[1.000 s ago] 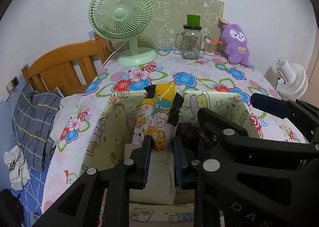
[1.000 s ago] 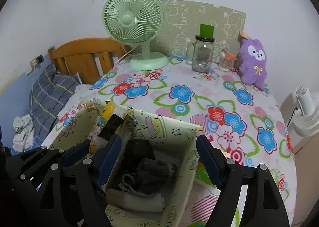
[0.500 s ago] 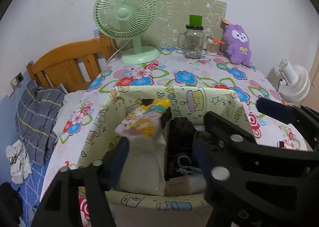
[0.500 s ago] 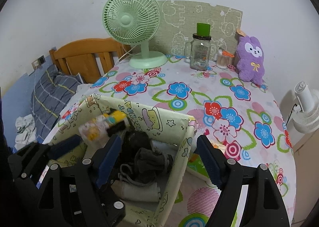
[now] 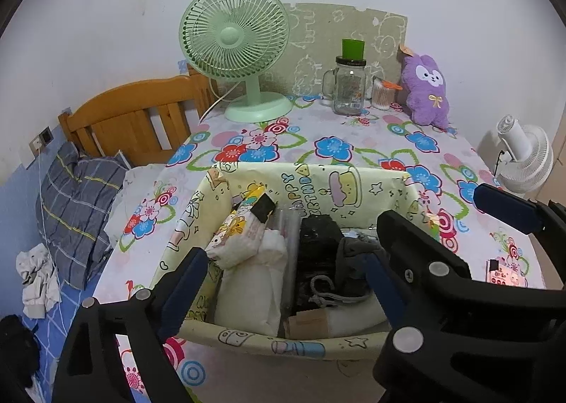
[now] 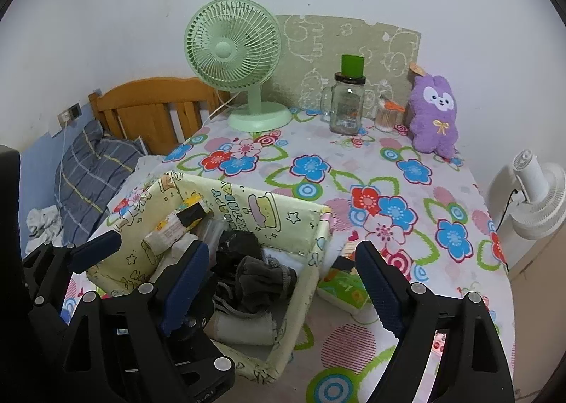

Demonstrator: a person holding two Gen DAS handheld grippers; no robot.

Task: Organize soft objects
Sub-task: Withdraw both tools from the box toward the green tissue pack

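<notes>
Looking thru the left wrist cam first: left gripper (image 5: pixel 283 282) is spread wide w/ nothing between the pads, hovering over the near rim of the yellow cartoon-print storage box (image 5: pixel 353 187). Cartoon tissue pack (image 5: pixel 240 233) lies inside at the box's left side, tilted, long axis running from near-left up toward the far wall, propped on a white folded bundle (image 5: pixel 251 293). It's just ahead and a bit left of the gripper's centre line. Dark grey sock bundle (image 5: pixel 350 261) sits right of it, also in the box. Right wrist cam: right gripper (image 6: pixel 279 286) is wide open too, holding nothing, straddling the box's right wall. From here the only soft thing near and not yet boxed is the green tissue pack (image 6: pixel 345 291) on the tablecloth (image 6: pixel 406 162), touching or just beside the box's outer right wall, lying flat between the right fingers. So imo right hand is way nearer for that one, prob a straight drop down. Purple plush (image 6: pixel 433 116) is well apart at the far edge.
</notes>
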